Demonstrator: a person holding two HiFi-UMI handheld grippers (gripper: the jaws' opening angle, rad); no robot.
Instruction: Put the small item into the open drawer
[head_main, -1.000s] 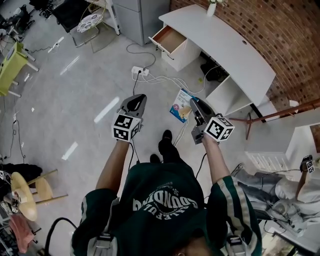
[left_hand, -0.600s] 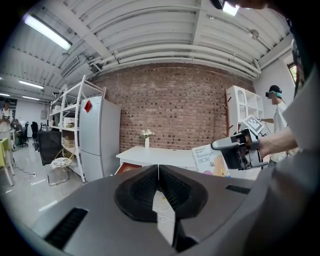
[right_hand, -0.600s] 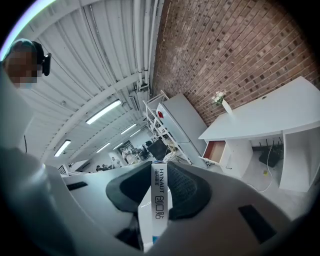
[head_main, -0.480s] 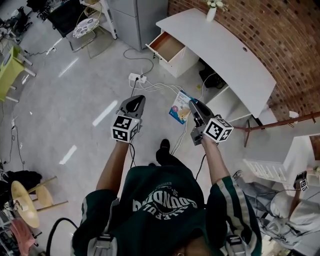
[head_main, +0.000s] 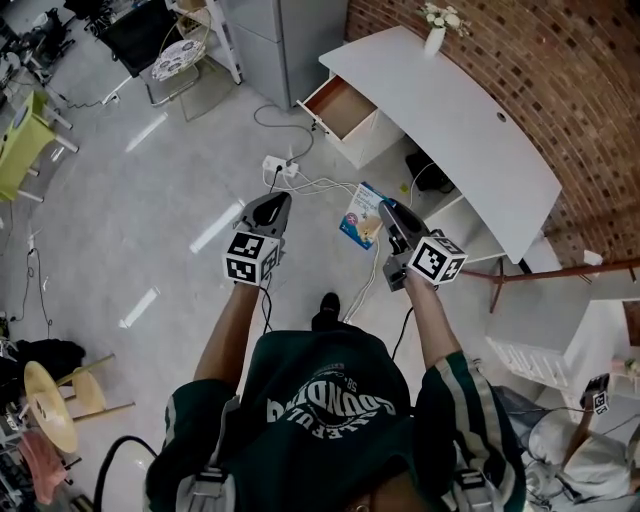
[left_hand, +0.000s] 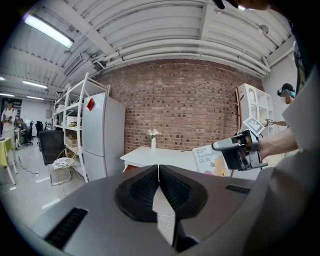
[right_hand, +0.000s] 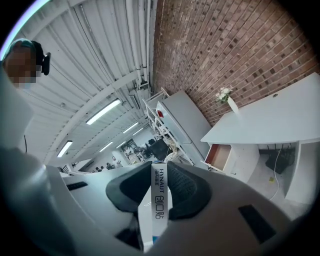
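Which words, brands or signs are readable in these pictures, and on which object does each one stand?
"HYNAUT", with "创口贴" under it: narrow edge of the small white and blue cardboard box held in the right hand-held gripper.
"Bandage": front face of the same box, left gripper view; the smaller print there is too small.
White print on the person's dark green shirt: upside down, too blurred to read.

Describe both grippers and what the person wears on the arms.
The left gripper and right gripper are grey, tapering shells with black ribbed pads. Each carries a white cube printed with black square markers. The sleeves are short, dark green with white stripes.
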